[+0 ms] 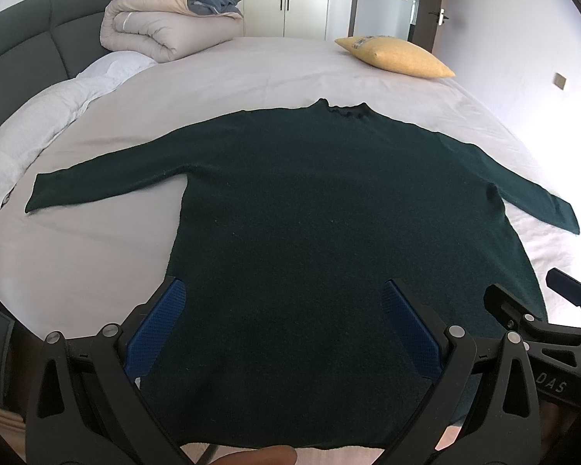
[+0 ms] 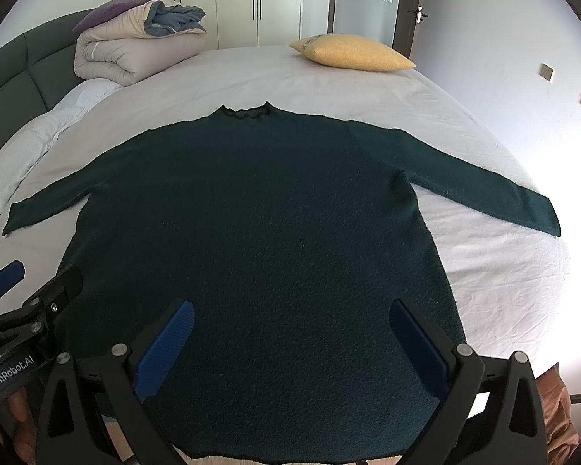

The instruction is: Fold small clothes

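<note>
A dark green sweater (image 1: 329, 232) lies flat on the bed (image 1: 251, 66), sleeves outstretched, its hem partly hidden behind both tools. The left gripper (image 1: 284, 298) and right gripper (image 2: 292, 319) hover spread wide, holding nothing.

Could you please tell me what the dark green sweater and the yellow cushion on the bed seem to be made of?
The sweater looks like a soft knit, perhaps wool or a blend: its matte surface shows a fine pebbled texture with pale lint specks and a ruffled collar. The cushion seems covered in a matte woven fabric, with a slightly grainy look and no sheen; the exact fibre cannot be told.
</note>
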Demonstrator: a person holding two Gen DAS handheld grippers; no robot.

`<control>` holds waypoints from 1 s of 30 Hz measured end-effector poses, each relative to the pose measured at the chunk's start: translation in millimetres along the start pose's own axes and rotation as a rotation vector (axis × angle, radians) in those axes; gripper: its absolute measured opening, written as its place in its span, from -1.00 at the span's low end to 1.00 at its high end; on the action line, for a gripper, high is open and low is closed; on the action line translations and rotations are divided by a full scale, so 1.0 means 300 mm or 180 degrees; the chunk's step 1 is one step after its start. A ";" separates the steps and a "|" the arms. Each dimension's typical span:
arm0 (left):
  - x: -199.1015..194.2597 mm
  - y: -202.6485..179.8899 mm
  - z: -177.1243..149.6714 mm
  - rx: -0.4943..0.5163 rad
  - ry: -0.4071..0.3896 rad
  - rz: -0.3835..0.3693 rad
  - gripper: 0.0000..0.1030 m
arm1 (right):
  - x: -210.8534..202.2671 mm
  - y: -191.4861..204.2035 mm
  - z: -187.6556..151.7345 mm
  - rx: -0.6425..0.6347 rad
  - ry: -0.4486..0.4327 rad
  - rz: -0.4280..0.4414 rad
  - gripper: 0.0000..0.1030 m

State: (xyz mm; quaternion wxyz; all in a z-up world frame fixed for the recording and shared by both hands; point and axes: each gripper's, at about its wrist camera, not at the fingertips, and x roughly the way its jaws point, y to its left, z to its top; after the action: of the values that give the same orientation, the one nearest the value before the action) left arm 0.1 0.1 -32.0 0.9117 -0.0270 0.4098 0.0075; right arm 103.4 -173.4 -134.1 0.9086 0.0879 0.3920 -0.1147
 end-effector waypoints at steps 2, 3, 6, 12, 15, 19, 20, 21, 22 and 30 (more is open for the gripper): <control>0.000 0.000 0.001 -0.0003 -0.0001 0.0002 1.00 | -0.001 0.003 -0.005 -0.0001 0.0002 0.0000 1.00; 0.000 0.001 0.002 -0.0003 0.0001 -0.0001 1.00 | -0.001 0.003 -0.004 0.0000 0.0003 0.0000 1.00; -0.001 0.000 0.002 -0.0003 0.0003 -0.0003 1.00 | -0.001 0.003 -0.003 0.0002 0.0004 0.0000 1.00; 0.000 0.001 0.006 -0.0012 0.0006 -0.0008 1.00 | -0.003 0.005 -0.007 0.0001 0.0008 0.0001 1.00; 0.001 0.001 0.006 -0.0015 0.0006 -0.0007 1.00 | -0.003 0.004 -0.007 0.0004 0.0008 0.0003 1.00; 0.001 -0.001 0.007 -0.0011 -0.0001 0.0007 1.00 | -0.001 0.002 -0.012 0.0013 0.0012 0.0005 1.00; 0.002 -0.001 0.007 -0.0011 -0.0005 0.0020 1.00 | -0.001 0.000 -0.015 0.0016 0.0015 0.0007 1.00; 0.004 -0.002 0.006 -0.0016 -0.0004 0.0032 1.00 | 0.001 -0.003 -0.014 0.0018 0.0018 0.0011 1.00; 0.006 -0.003 0.006 -0.0025 -0.0002 0.0027 1.00 | -0.001 -0.001 -0.021 0.0021 0.0020 0.0013 1.00; 0.035 -0.023 0.002 0.0056 -0.0020 -0.0027 1.00 | 0.010 -0.033 -0.025 0.0092 0.0068 0.0060 1.00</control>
State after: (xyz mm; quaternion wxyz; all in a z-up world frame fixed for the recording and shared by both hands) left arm 7.8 -6.8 -39.1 0.9132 -0.0207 0.4069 0.0001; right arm 97.5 -181.5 -142.0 0.9040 0.1059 0.3991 -0.1109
